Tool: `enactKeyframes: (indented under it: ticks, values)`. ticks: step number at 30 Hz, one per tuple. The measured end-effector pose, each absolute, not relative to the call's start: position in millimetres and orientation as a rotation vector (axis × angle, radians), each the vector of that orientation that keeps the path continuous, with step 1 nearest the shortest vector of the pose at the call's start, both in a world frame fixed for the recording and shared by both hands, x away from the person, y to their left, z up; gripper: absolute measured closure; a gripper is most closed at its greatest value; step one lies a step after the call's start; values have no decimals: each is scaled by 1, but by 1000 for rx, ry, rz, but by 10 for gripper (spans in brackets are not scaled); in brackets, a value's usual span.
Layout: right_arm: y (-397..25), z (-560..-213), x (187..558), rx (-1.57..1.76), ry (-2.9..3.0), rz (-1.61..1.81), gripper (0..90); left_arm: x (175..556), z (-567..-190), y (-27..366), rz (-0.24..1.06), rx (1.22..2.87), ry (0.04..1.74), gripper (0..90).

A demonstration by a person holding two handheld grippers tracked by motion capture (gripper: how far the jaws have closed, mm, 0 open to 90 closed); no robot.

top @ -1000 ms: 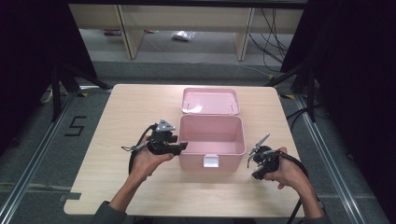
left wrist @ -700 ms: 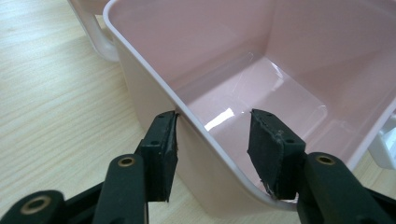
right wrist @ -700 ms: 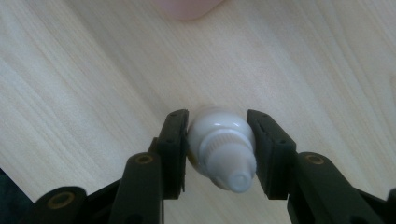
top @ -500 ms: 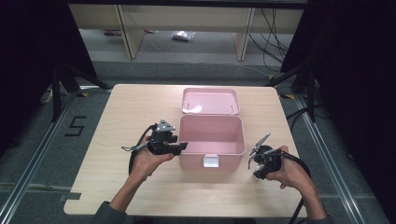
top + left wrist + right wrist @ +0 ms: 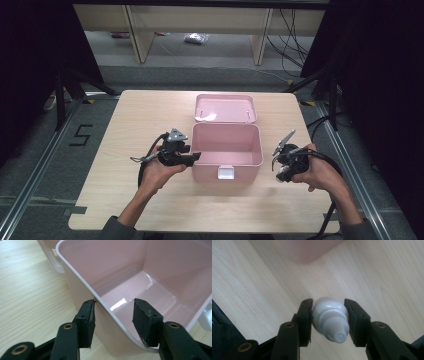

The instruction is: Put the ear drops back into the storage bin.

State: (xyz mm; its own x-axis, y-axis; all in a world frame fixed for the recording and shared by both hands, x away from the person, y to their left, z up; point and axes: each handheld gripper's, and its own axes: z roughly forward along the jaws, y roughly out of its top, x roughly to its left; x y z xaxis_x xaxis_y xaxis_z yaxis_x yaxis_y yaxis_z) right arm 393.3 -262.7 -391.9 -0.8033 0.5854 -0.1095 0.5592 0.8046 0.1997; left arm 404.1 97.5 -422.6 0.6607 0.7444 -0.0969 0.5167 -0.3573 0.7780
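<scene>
Change vs earlier: nearly none; both hands and the box sit as before, right hand a touch further from the box corner.
Left gripper (image 5: 113,315): jaws apart, straddling the left wall of the pink box (image 5: 82,280); one pad outside touching the rim, other inside and clear of the wall. Not clamped.
Right gripper (image 5: 329,317): clenched on a white bottle (image 5: 330,320), pads pressed to both sides.
Bottle look: small, white, rounded shoulder, ribbed collar, nozzle tip pointing toward the cam; body hidden behind the cap end.
Bottle place: just right of the box's front right corner, above the table (image 5: 150,110), off the box.
Box (image 5: 227,150): pink, open, nothing inside; lid (image 5: 225,108) laid back behind it, white latch (image 5: 225,173) on front.
Right gripper in high view (image 5: 280,155): near the box's right side, not touching.
</scene>
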Motion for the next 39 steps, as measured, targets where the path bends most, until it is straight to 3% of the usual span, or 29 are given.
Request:
enactKeyframes:
  ticks: [23, 39]
  values:
    - [-245, -321, 412, 838, 2832, 382, 603, 403, -425, 95, 353, 2061, 974, 523]
    - [-219, -293, 418, 775, 2848, 410, 604, 403, -425, 93, 362, 2049, 985, 518]
